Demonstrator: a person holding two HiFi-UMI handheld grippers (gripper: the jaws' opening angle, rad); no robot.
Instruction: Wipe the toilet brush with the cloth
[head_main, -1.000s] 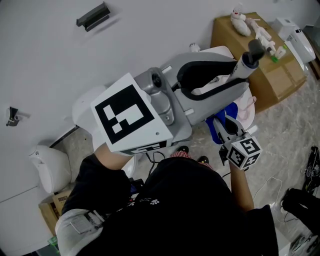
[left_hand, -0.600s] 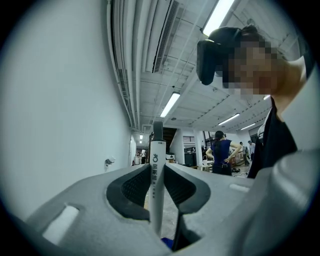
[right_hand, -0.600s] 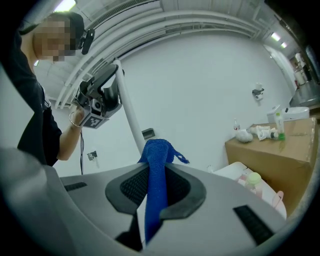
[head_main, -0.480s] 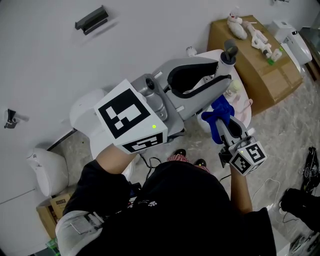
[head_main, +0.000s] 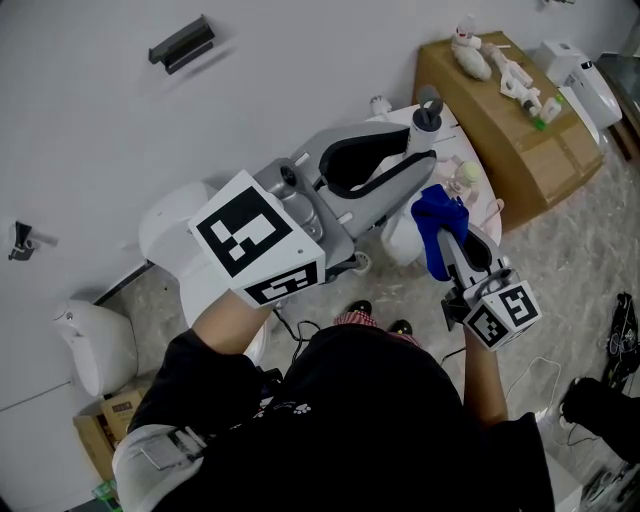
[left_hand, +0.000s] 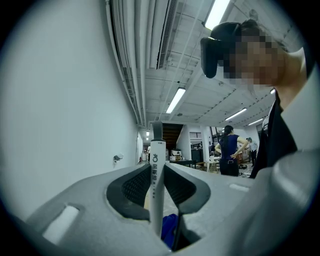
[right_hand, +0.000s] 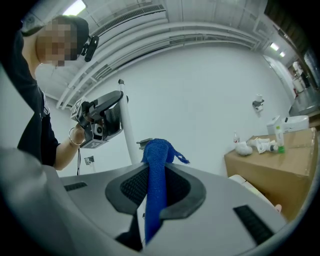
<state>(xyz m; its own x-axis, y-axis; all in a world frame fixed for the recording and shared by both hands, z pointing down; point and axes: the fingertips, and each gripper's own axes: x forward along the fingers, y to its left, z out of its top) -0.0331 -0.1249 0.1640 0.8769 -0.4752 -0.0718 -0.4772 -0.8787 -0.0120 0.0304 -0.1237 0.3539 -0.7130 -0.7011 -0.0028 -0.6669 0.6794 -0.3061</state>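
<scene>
Left gripper (head_main: 428, 142): jaws closed on the white plastic toilet brush (head_main: 430, 108), clamping its round shaft just below the grey cap; in the left gripper view (left_hand: 156, 169) the toilet brush (left_hand: 157, 150) stands upright between the two dark ribbed pads, both pads pressed against the shaft, and dark printed characters run down the shaft.

Right gripper (head_main: 447, 238): jaws closed on the blue woven cloth (head_main: 437, 215); in the right gripper view (right_hand: 156, 169) the cloth (right_hand: 156, 155) is gathered into a thick vertical roll between the pads, bunched above the jaw tips, with its tail hanging below them.

Relative position: in the head view the cloth lies just beside the left gripper's jaw tips, on the side nearer the person; in the left gripper view a fold of the cloth (left_hand: 169, 232) shows low down, next to the lower shaft; whether cloth and shaft touch cannot be determined; in the right gripper view the shaft (right_hand: 127, 125) rises beyond the cloth and to its left, with the left gripper (right_hand: 100, 120) gripping it.

Surroundings: a brown cardboard box (head_main: 505, 130) stands against the white wall (head_main: 300, 60), beyond both grippers; a person in dark clothing (left_hand: 230, 155) stands far back in the left gripper view.
</scene>
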